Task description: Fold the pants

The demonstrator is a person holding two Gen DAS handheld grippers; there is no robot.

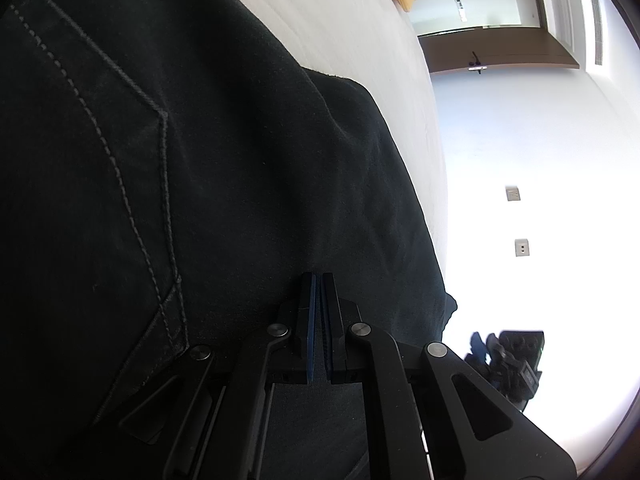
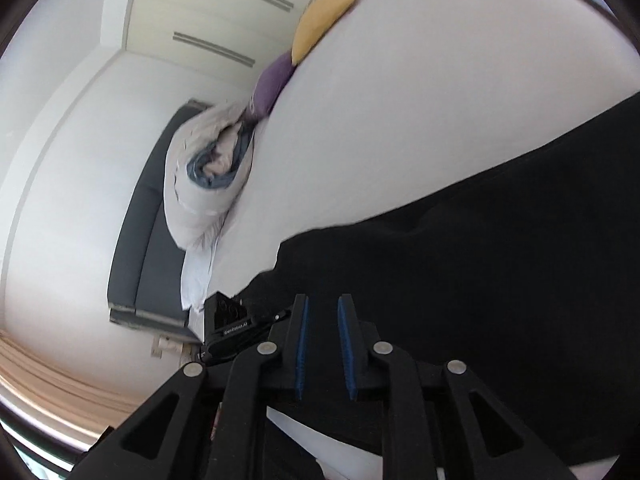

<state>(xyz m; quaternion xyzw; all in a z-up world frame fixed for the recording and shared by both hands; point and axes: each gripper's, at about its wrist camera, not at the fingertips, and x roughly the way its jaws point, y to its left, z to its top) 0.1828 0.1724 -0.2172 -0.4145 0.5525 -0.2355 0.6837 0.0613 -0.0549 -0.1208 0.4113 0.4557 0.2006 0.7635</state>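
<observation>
Dark pants (image 1: 200, 160) with pale pocket stitching lie spread on the white bed (image 1: 360, 20) and fill most of the left wrist view. My left gripper (image 1: 319, 277) is shut, its blue pads together and its tips against the fabric; no cloth shows between the pads. In the right wrist view the pants (image 2: 500, 260) are a black mass across the right and lower part. My right gripper (image 2: 323, 300) hovers over their left edge, open by a narrow gap with nothing between its blue pads (image 2: 303, 340).
A yellow pillow (image 2: 324, 16), a purple pillow (image 2: 272, 84) and a bundled white duvet (image 2: 200, 184) lie at the bed's far side by a dark headboard (image 2: 140, 248). A black device (image 2: 228, 324) sits near the bed's edge. A doorway (image 1: 480, 0) shows beyond.
</observation>
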